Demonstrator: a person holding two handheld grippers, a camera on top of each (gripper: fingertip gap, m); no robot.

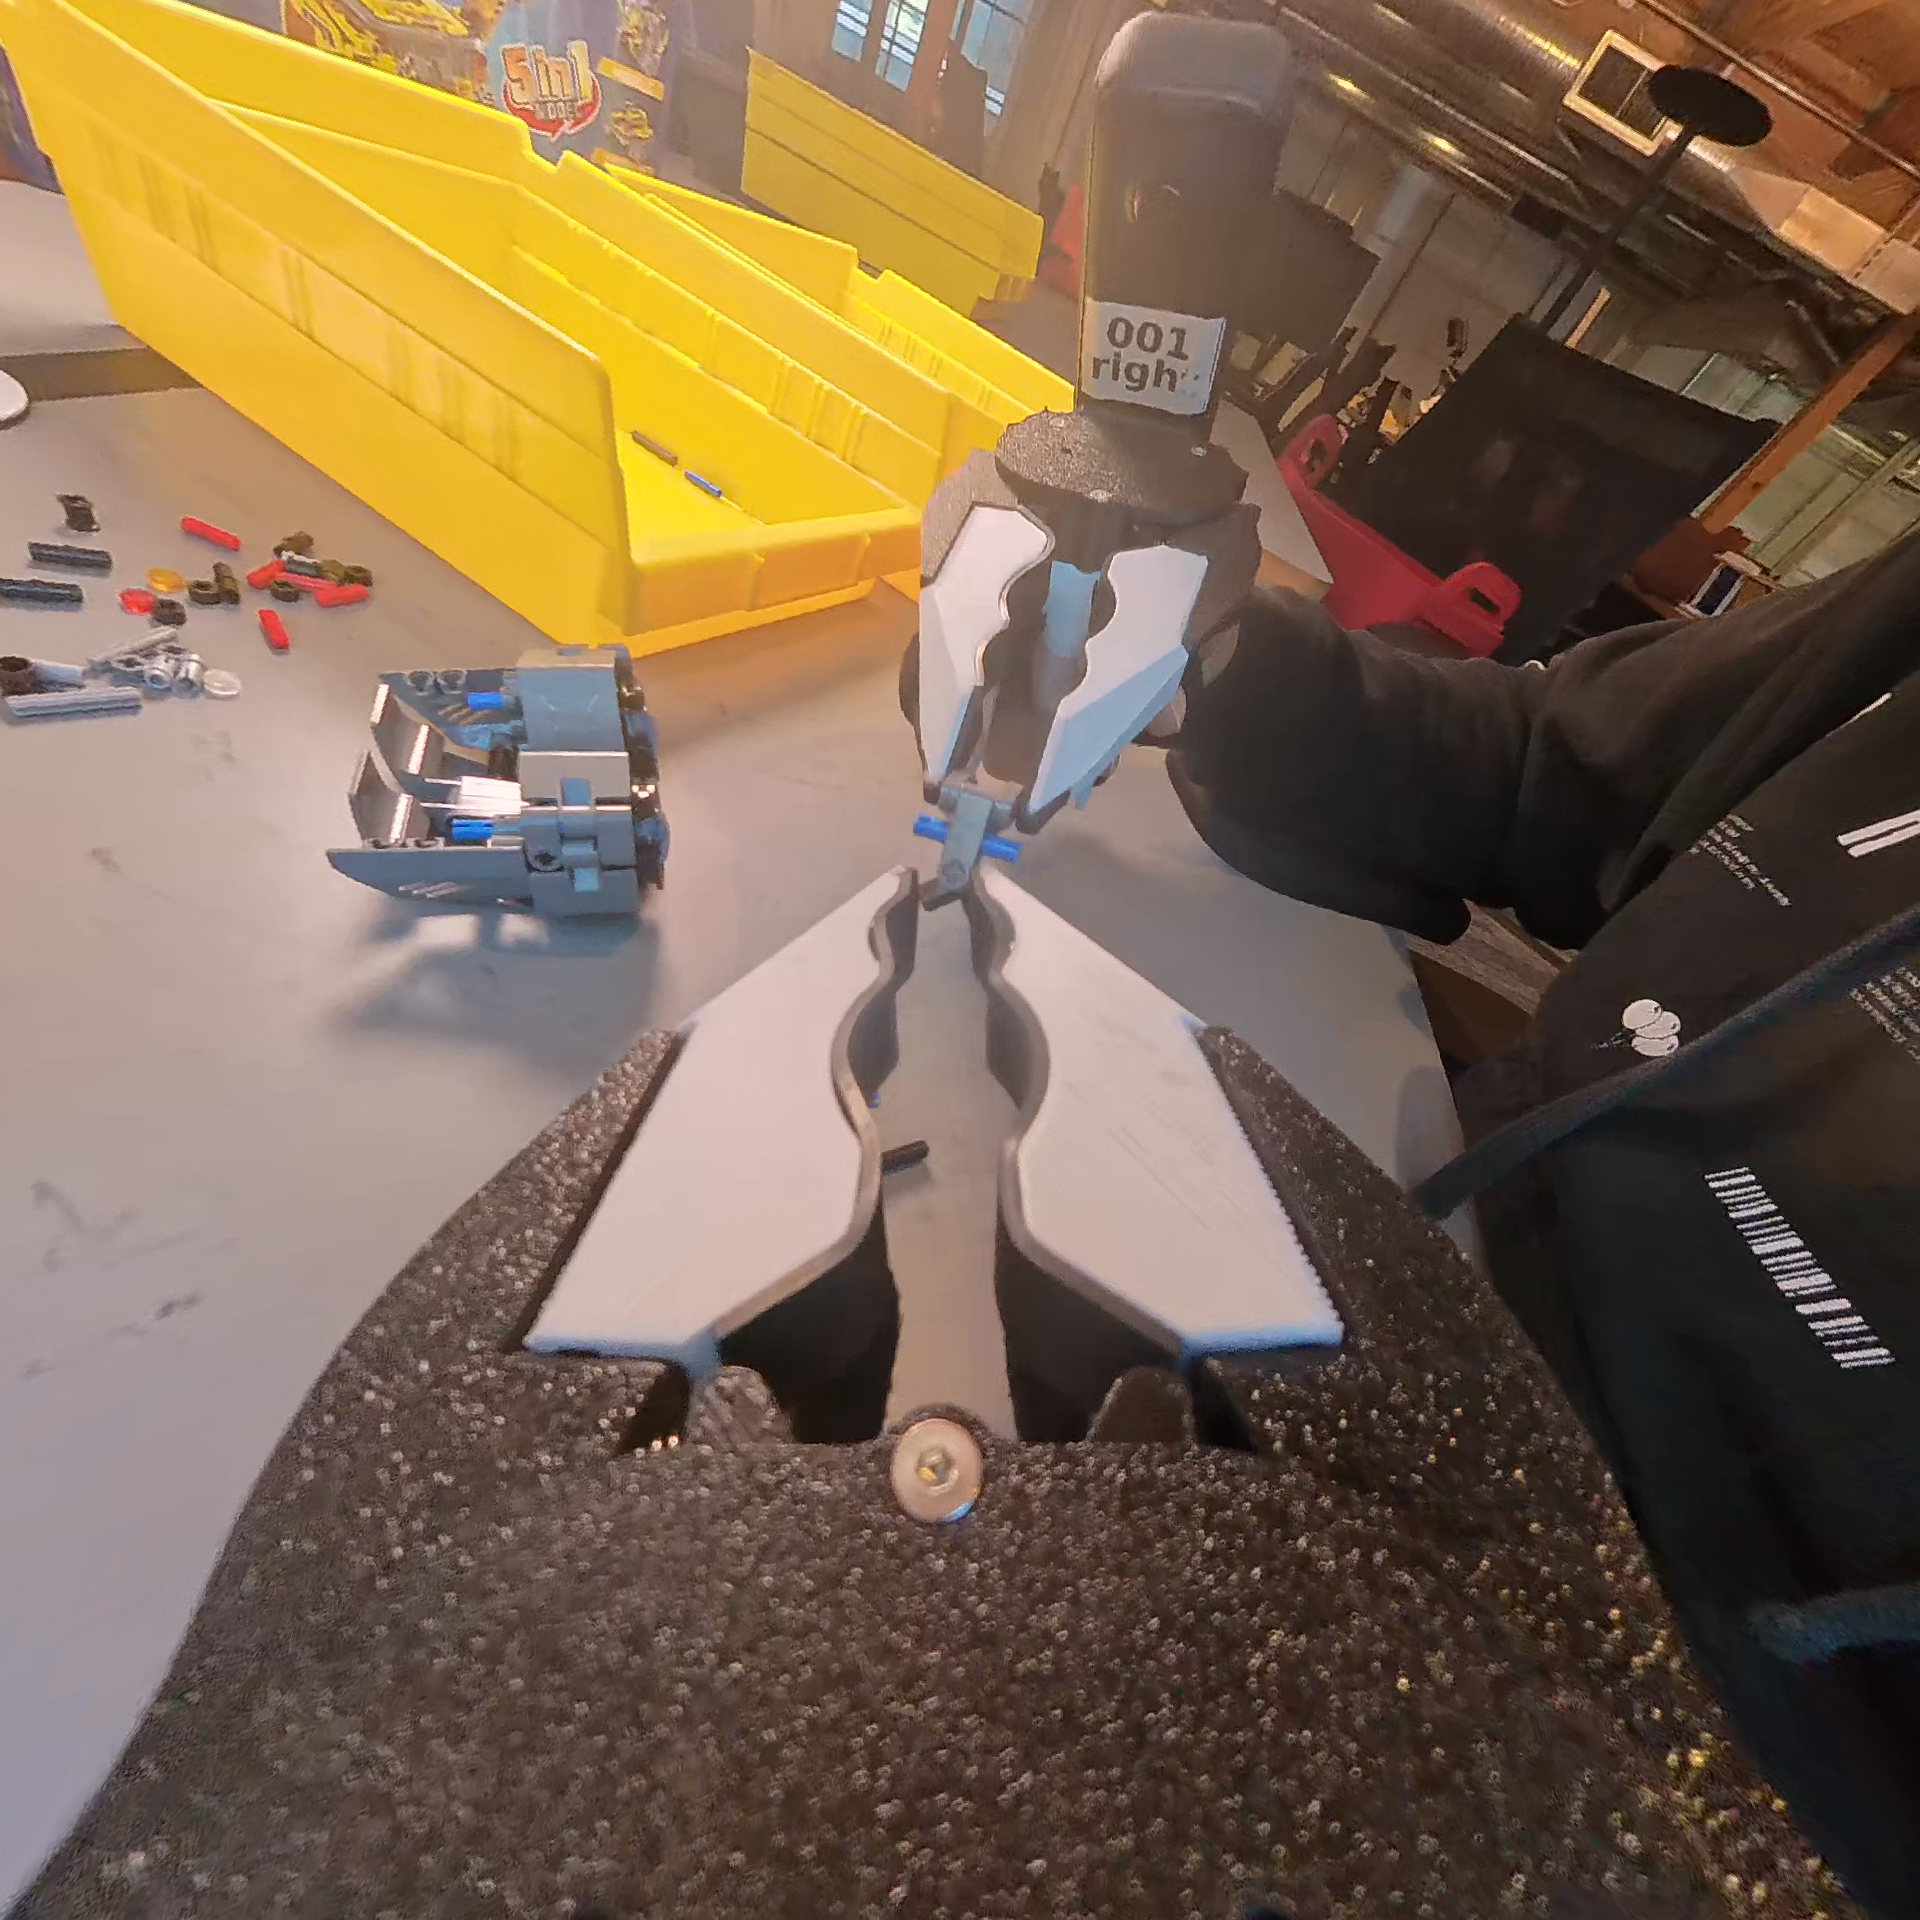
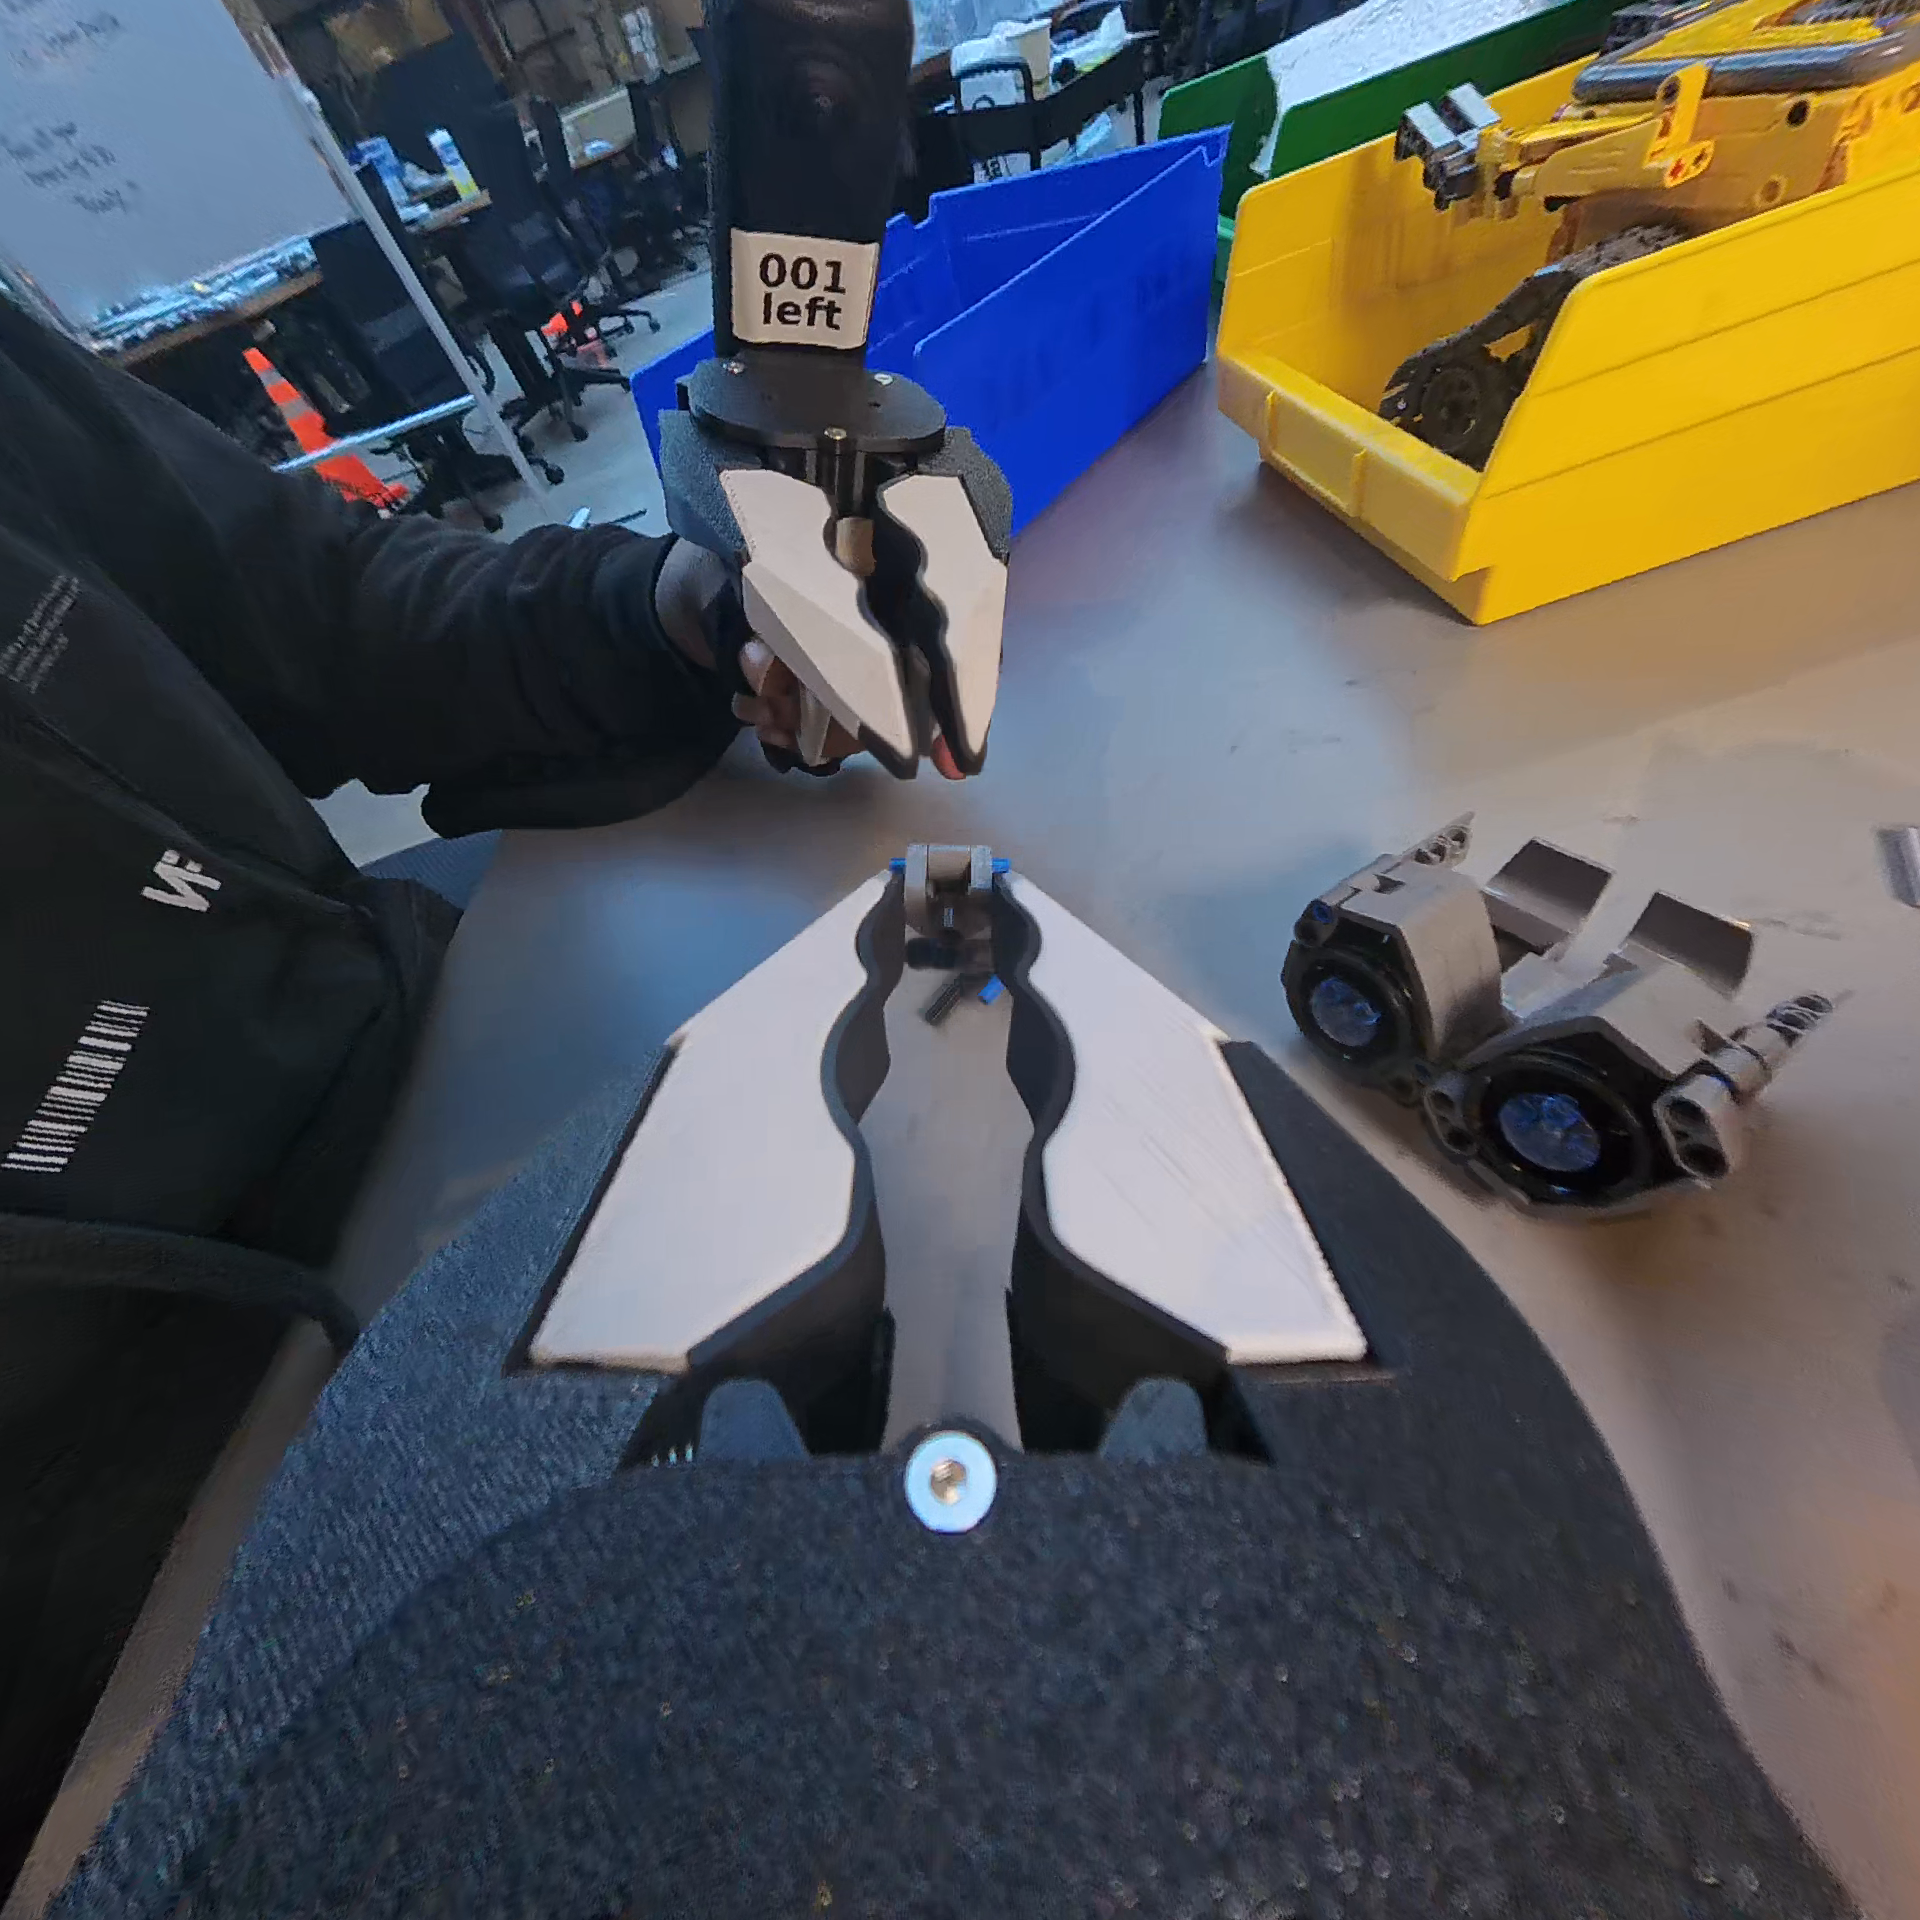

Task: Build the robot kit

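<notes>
My right gripper (image 2: 940, 883) is shut on a small grey piece (image 2: 940, 868) with blue pins sticking out at both sides. It holds the piece above the grey table (image 2: 1195, 675). The left wrist view shows that gripper (image 1: 977, 808) gripping the piece (image 1: 964, 842) by its top end. My left gripper (image 1: 940, 885) faces it tip to tip, just short of the piece. Its fingers stand nearly together, and in the right wrist view (image 2: 928, 767) a small red piece (image 2: 945, 764) shows between its tips. A grey model assembly (image 1: 509, 790) lies on the table to one side, also in the right wrist view (image 2: 1517, 1039).
Long yellow bins (image 1: 416, 343) stand behind loose small pieces (image 1: 156, 613). A yellow bin (image 2: 1558, 436) holds a yellow vehicle model (image 2: 1662, 135), next to a blue bin (image 2: 1039, 312). A black pin (image 2: 940, 1003) lies under the grippers. A person's dark sleeve (image 1: 1455, 748) is close by.
</notes>
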